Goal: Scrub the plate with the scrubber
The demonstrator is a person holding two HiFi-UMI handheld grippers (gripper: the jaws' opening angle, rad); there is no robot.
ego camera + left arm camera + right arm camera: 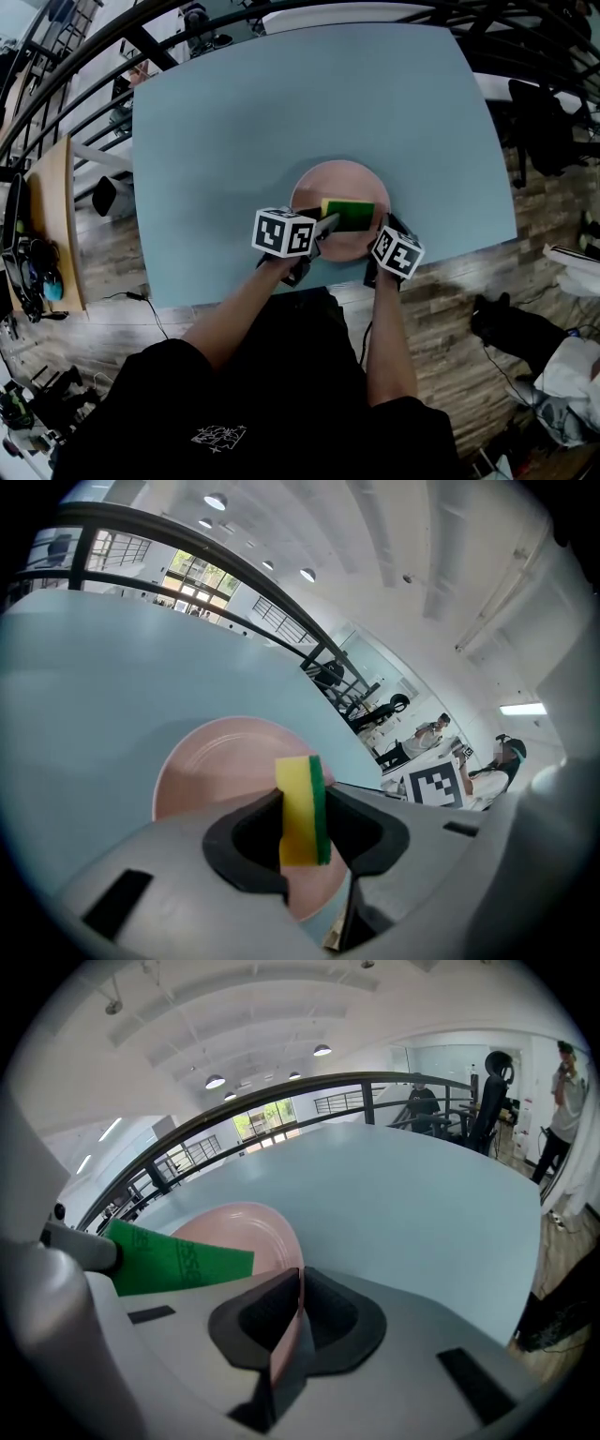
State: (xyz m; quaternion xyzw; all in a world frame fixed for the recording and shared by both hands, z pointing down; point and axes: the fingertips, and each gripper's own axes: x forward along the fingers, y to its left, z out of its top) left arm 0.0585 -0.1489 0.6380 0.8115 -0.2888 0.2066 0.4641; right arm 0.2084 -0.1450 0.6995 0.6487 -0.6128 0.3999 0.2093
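A pink plate [330, 186] lies on the pale blue table [281, 112] near its front edge. My left gripper [323, 223] is shut on a yellow and green scrubber [349, 214], which sits over the plate's near part. In the left gripper view the scrubber [302, 810] stands on edge between the jaws, with the plate [216, 771] behind it. My right gripper [382, 228] is shut on the plate's right rim [292, 1321]. The right gripper view shows the plate [246, 1232] tilted up slightly and the scrubber's green face [178, 1257] to the left.
The table's front edge [281, 286] runs just under both grippers. A dark curved railing [84, 56] arcs round the far side. A wooden side table [52, 225] with cables stands at the left. People stand far off in both gripper views.
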